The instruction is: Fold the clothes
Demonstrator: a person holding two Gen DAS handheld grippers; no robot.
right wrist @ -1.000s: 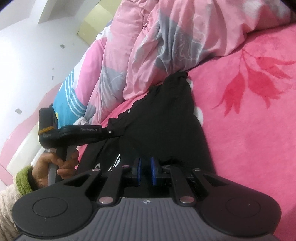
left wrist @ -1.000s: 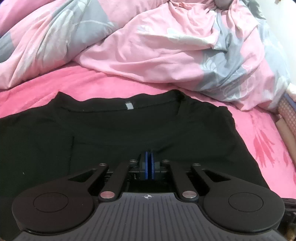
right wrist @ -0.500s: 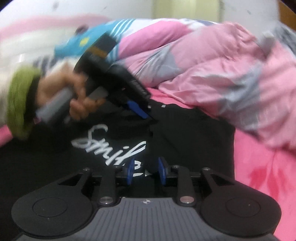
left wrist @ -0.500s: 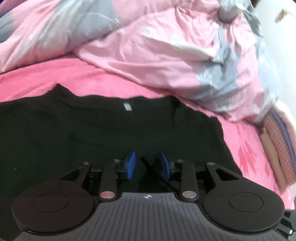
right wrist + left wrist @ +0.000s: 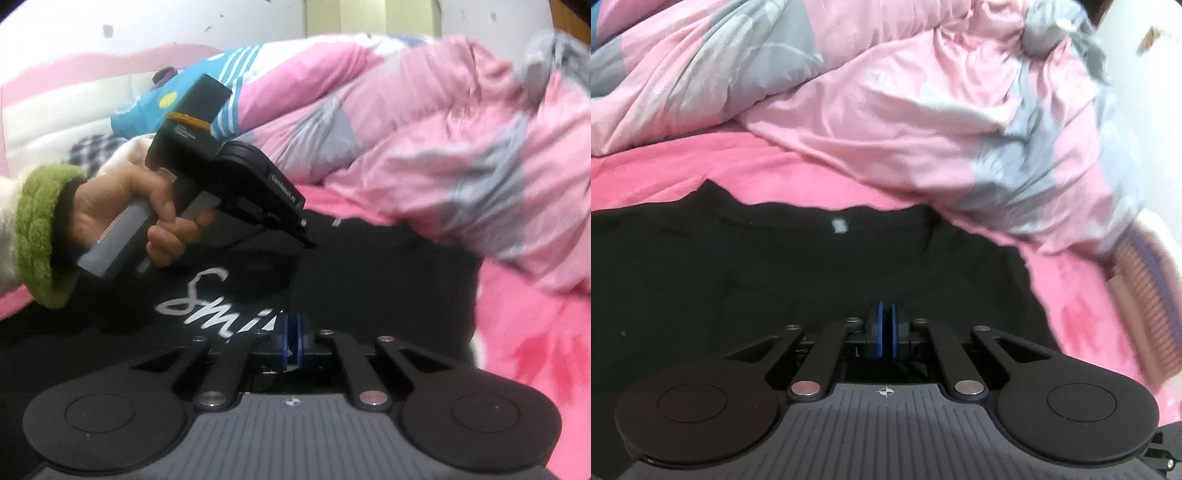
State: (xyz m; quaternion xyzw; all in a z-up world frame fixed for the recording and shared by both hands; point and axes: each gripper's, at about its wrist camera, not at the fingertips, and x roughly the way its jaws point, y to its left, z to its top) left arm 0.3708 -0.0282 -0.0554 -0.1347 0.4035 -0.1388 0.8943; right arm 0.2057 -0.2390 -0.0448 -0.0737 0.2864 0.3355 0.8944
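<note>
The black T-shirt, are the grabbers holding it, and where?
Both pinch the black T-shirt. The left gripper and the right gripper are closed on folds in its middle, below the collar; the exact spots are hidden.

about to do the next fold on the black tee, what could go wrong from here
1. The rumpled pink quilt lies over the black t-shirt at its far right shoulder, so a lift may drag it.
2. Both the left gripper and the right gripper look pinched shut on little cloth; it may slip.
3. The cloth near the white lettering looks doubled and may bunch.
</note>
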